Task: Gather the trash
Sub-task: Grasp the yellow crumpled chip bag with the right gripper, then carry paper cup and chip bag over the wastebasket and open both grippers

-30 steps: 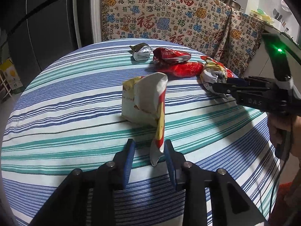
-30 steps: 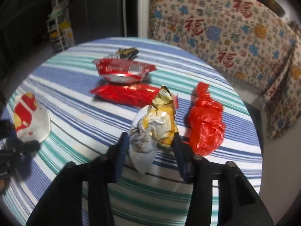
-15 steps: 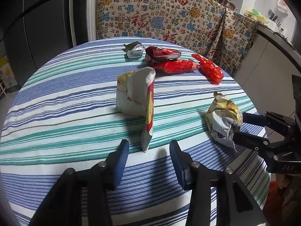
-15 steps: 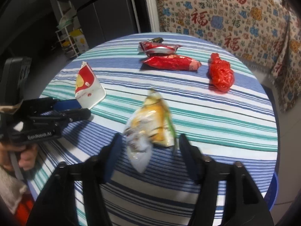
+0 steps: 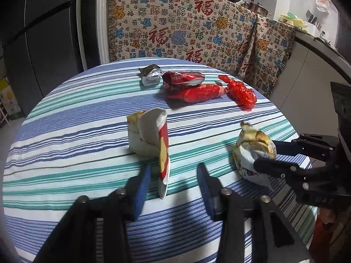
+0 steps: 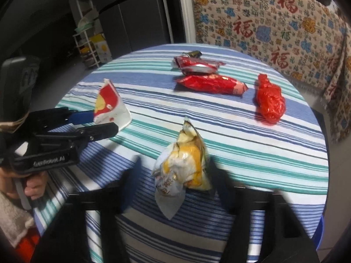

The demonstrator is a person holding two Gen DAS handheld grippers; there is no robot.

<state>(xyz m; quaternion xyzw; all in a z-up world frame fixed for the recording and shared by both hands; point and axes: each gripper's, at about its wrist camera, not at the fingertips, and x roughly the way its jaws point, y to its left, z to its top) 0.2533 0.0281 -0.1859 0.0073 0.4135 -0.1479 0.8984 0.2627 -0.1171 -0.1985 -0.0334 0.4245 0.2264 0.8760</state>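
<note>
A round striped table (image 5: 65, 131) carries the trash. Both grippers sit at its near edge. The left gripper (image 5: 172, 180) gapes wide around the white-and-red wrapper (image 5: 151, 140), not pinching it. The right gripper (image 6: 175, 182) stands wide open about the crumpled yellow bag (image 6: 184, 168). Red packets (image 5: 195, 92) lie toward the far edge.

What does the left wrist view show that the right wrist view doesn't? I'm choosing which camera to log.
Only the left wrist view shows the crumpled silver wrapper clearly, plus pots on the counter. Only the right wrist view shows the storage rack and the person's hand. Both show the striped table, three red pieces, the folded paper carton and the yellow snack bag.
</note>
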